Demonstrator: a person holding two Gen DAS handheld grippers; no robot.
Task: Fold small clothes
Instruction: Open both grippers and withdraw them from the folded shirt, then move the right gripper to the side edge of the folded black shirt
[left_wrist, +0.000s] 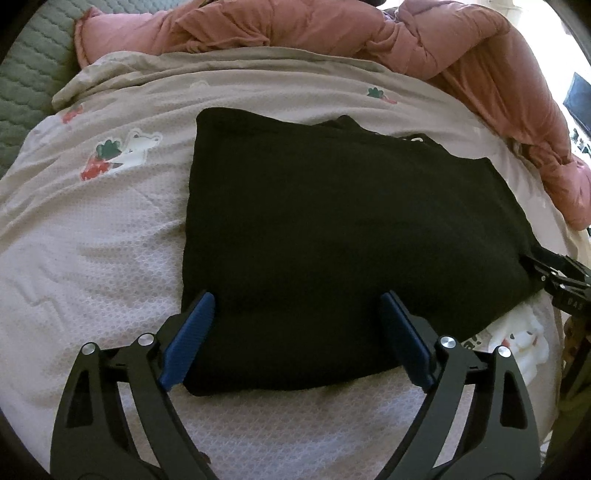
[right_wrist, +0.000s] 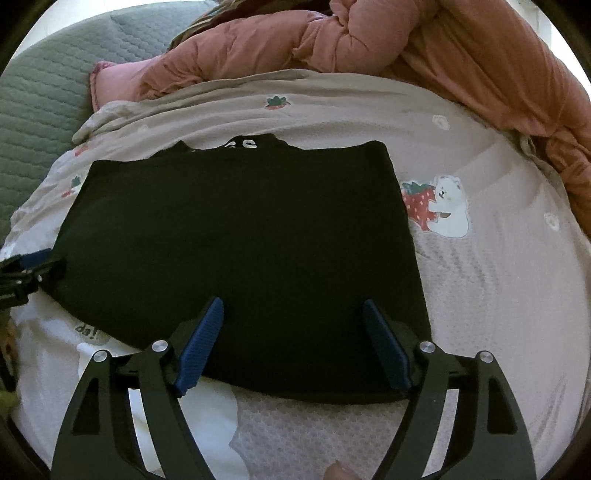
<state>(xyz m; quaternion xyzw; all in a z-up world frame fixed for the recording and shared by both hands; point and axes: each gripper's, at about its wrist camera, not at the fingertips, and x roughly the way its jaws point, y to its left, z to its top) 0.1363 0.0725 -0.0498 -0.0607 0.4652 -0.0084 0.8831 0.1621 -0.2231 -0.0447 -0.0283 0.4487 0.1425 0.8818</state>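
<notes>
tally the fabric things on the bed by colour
black: 1, the folded black garment
pink: 1, the puffy quilt bunched at the far side
beige with strawberry and bear print: 1, the blanket under the garment
green: 1, the quilted cover at far left
total: 4

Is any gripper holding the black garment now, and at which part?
Nothing is held. The left gripper and the right gripper are open over the near edge of the black garment.

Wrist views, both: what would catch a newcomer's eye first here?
The black folded garment dominates, lying flat on the pale strawberry-and-bear blanket. Both sets of tongs, left and right, stand open at its near edge, blue pads wide apart. Behind, a rumpled pink quilt is heaped along the far side.
</notes>
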